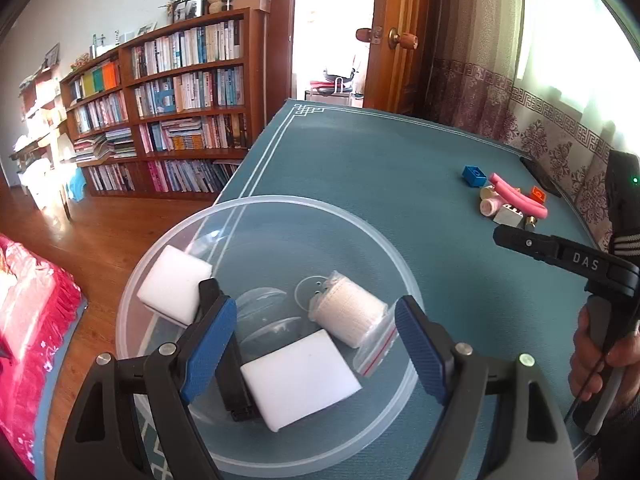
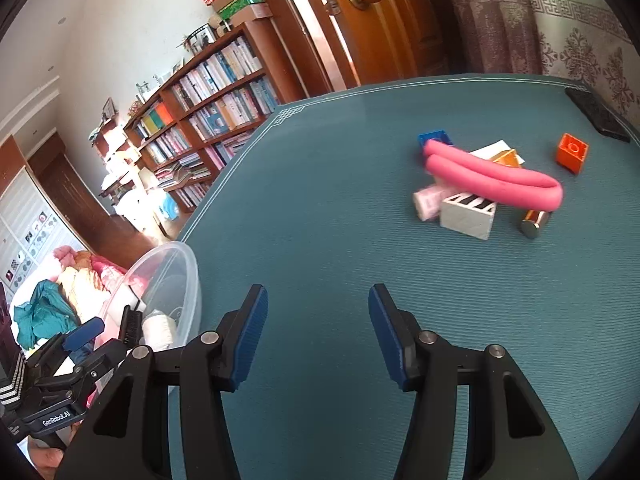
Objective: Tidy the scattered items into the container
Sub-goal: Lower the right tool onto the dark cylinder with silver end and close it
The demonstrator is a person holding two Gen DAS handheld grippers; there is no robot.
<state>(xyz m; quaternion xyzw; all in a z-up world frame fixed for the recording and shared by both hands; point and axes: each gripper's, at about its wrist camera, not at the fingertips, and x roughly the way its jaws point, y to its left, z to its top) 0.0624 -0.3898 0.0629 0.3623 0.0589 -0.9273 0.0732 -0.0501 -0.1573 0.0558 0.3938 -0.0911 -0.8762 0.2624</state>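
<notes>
A: Left gripper (image 1: pixel 316 344) is poised right over the clear plastic bowl (image 1: pixel 160 256), jaws spread wide, nothing between the blue pads.

B: And the bowl's got stock in it: two white foam blocks, one (image 1: pixel 174 284) up against the left wall, one (image 1: pixel 300 380) near the front, plus a roll of gauze (image 1: pixel 348 312) lying on a small zip bag (image 1: pixel 376 350). There's a black clip-like piece (image 1: pixel 232 384) down beside the near block too.

A: Over to the right gripper (image 2: pixel 318 336), also wide open, empty, hanging above bare teal table mat (image 2: pixel 320 220).

B: The pile sits well ahead of it. A pink foam tube (image 2: pixel 492 178) folded double drapes over a white block with black stripes (image 2: pixel 468 216). A small pink-and-white box (image 2: pixel 428 202) touches that block on its left.

A: Blue brick (image 2: pixel 434 138) behind the tube, orange brick (image 2: pixel 572 152) off alone to the right, a metallic cylinder (image 2: pixel 534 222) just under the tube's bend.

B: The bowl is at the mat's left edge, well apart from the pile.
</notes>
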